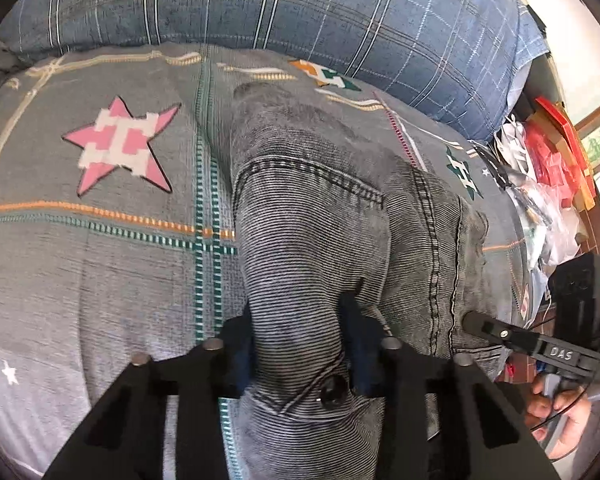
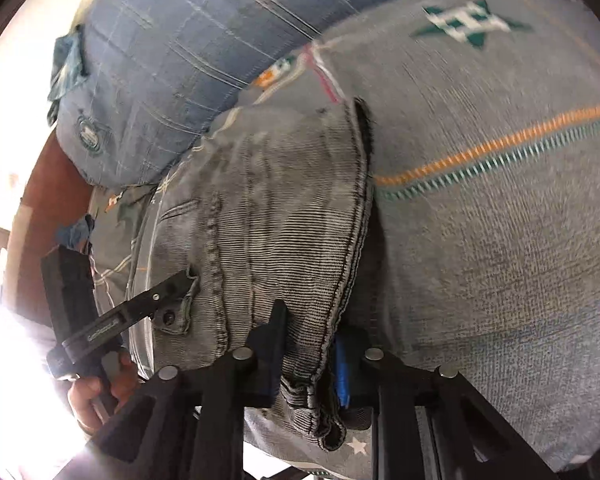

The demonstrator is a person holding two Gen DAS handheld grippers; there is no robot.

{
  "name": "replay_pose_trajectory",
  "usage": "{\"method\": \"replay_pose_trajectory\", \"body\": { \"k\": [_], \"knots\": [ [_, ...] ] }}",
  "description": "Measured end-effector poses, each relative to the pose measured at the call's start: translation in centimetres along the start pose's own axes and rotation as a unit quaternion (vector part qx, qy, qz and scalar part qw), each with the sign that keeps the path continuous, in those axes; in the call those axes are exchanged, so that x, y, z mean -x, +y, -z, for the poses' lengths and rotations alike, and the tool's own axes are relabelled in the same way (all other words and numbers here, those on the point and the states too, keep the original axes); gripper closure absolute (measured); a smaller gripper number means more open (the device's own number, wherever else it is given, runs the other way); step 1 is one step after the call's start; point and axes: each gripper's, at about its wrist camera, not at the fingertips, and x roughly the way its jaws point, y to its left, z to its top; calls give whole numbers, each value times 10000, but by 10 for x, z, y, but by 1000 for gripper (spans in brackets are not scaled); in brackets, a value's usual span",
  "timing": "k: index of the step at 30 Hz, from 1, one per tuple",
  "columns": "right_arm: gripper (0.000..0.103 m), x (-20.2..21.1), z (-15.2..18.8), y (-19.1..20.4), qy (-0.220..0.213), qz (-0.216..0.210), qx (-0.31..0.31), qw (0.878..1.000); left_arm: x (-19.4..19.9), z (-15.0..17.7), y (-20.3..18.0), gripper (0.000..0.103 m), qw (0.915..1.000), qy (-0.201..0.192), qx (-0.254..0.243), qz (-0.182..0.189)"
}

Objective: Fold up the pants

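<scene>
Grey-black denim pants (image 1: 320, 216) lie on a grey patterned bedsheet (image 1: 100, 248), running away from me. My left gripper (image 1: 300, 332) is shut on the waistband beside the metal button (image 1: 333, 389). The right gripper shows at the right of this view (image 1: 470, 320), its tip at the waistband's other side. In the right wrist view the pants (image 2: 272, 220) fill the middle. My right gripper (image 2: 312, 344) is shut on the bunched waistband edge. The left gripper (image 2: 184, 280) shows at the left, touching the waistband near the button (image 2: 168, 316).
A blue plaid pillow or duvet (image 1: 300, 4) lies along the far side of the bed. Plastic bags and red boxes (image 1: 548, 152) are piled beside the bed at the right. A pink star print (image 1: 120, 144) marks the sheet left of the pants.
</scene>
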Motion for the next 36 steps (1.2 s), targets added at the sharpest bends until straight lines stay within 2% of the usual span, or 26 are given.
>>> {"method": "replay_pose_trajectory", "body": {
  "k": [4, 10, 16, 19, 24, 28, 30, 31, 32, 33, 34, 36],
  "knots": [
    [84, 15, -1, 25, -145, -18, 306, 9994, 15, 4, -12, 78, 9991, -201, -363, -127],
    [84, 39, -6, 65, -370, -58, 725, 9967, 58, 2, -33, 78, 9946, -713, -742, -127],
    [84, 64, -23, 117, -707, -241, 1209, 9898, 121, -17, -24, 78, 9866, -1464, -723, -34],
    [84, 65, -32, 142, -788, -291, 1458, 9857, 137, -25, -8, 78, 9844, -1665, -574, 33],
    [84, 43, -44, 162, -675, -250, 1705, 9827, 136, -35, 18, 78, 9840, -1761, -279, 20],
    [84, 4, -49, 146, -410, -302, 1513, 9872, 111, -32, 43, 78, 9873, -1591, -4, -3],
    [84, -24, -48, 131, -176, -325, 1377, 9898, 88, -29, 61, 77, 9908, -1342, 186, 16],
    [81, -40, -47, 121, -36, -298, 1289, 9912, 76, -28, 69, 74, 9920, -1232, 276, -42],
    [80, -58, -45, 108, 142, -75, 1178, 9929, 61, -26, 79, 60, 9929, -1103, 412, -165],
    [74, -75, -41, 96, 302, 289, 1070, 9934, 43, -23, 90, 50, 9938, -868, 573, -385],
    [62, -85, -36, 86, 397, 450, 982, 9934, 32, -19, 99, 37, 9931, -709, 729, -585],
    [57, -77, -27, 80, 143, 282, 960, 9949, 34, -8, 112, 32, 9901, -888, 1023, -381]
  ]
}}
